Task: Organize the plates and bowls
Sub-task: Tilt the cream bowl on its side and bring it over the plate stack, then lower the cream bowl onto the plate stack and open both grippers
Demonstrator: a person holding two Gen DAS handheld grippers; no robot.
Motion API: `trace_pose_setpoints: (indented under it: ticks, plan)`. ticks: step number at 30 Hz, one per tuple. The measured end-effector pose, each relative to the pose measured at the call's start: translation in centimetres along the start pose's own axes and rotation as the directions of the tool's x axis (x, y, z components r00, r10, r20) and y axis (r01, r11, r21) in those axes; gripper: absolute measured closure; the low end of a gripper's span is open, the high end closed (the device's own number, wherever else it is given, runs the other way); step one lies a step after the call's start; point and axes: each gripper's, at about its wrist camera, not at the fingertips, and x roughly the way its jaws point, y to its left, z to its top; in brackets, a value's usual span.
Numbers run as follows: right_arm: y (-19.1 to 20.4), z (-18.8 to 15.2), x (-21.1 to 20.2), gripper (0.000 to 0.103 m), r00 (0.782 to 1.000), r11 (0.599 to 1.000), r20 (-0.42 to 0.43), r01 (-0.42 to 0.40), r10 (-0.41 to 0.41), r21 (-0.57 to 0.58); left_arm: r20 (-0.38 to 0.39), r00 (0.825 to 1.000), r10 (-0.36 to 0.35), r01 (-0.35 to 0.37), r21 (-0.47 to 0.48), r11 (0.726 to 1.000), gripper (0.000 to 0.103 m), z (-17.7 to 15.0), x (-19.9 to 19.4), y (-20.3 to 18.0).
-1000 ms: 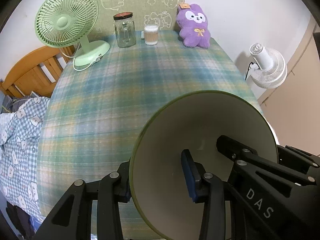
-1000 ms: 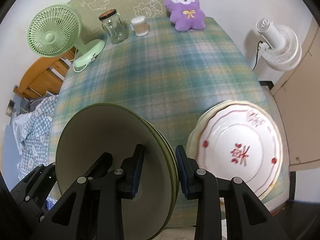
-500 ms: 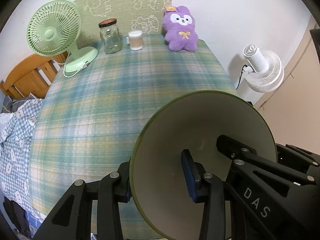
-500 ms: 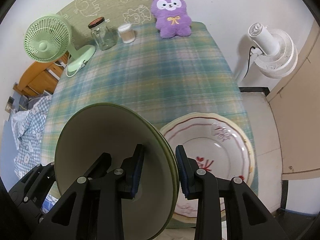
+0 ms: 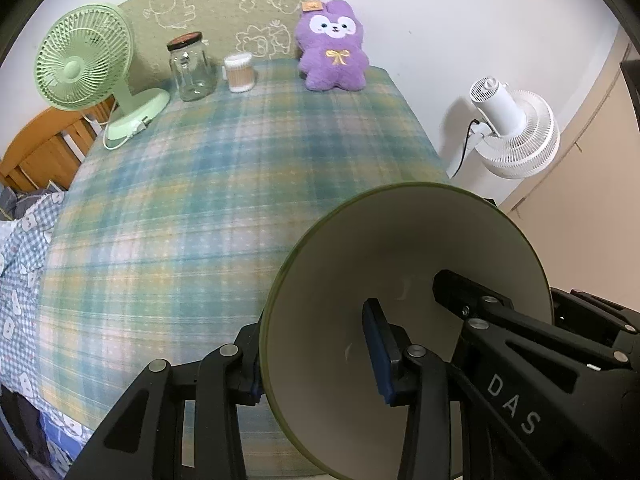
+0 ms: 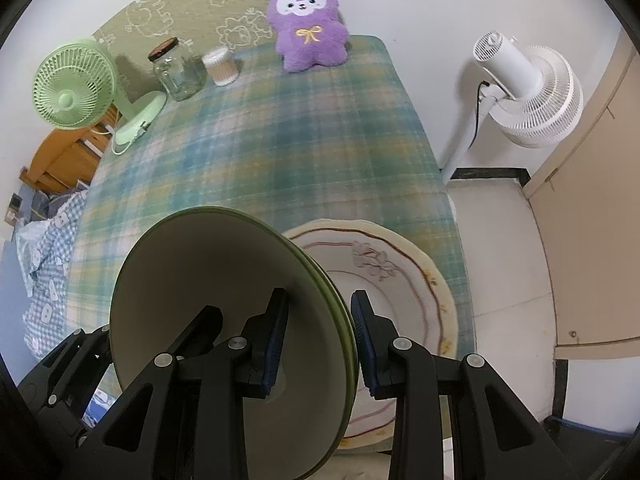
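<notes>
Both claws are gripping the same green-rimmed plate (image 5: 400, 264), which is standing on edge above the near end of the tabletop (image 5: 208, 184); the left claw (image 5: 316, 356) is clenching the plate's rim between its two fingers, one blue pad (image 5: 378, 350) lying against the cream inner face and the other finger sitting behind the plate; the right claw (image 6: 318, 340) is clamping what looks like the opposite edge of the plate (image 6: 208, 300), its pads (image 6: 276, 340) pressing on either face; a stack of white plates with red floral trim (image 6: 400, 280) is lying flat on the plaid cloth just beside the green-rimmed plate, on the side toward the white standing fan (image 6: 528, 92), and is partly hidden behind the held rim; relative to the green-rimmed plate, a purple plush toy (image 5: 332, 46) is sitting at the far edge of the tabletop against the wall; a glass jar (image 5: 190, 66) and a cotton-swab container (image 5: 239, 72) are standing beside the plush; a green desk fan (image 5: 84, 70) is standing at the far corner, well apart from the plate.
</notes>
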Motion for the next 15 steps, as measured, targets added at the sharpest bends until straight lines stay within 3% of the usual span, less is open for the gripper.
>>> trace_pose_setpoints:
  ticks: [13, 15]
  plan:
    - [-3.4, -0.6, 2.5, 0.067, 0.997, 1.0, -0.079, 0.023, -0.021, 0.017, -0.083, 0.996, -0.02, 0.018, -0.016, 1.0, 0.063, -0.7, 3.1, -2.6]
    - [-3.8, -0.5, 2.6, 0.067, 0.997, 1.0, -0.077, 0.018, -0.016, 0.021, -0.066, 0.998, -0.002, 0.002, 0.0, 1.0, 0.063, -0.7, 3.1, -3.0]
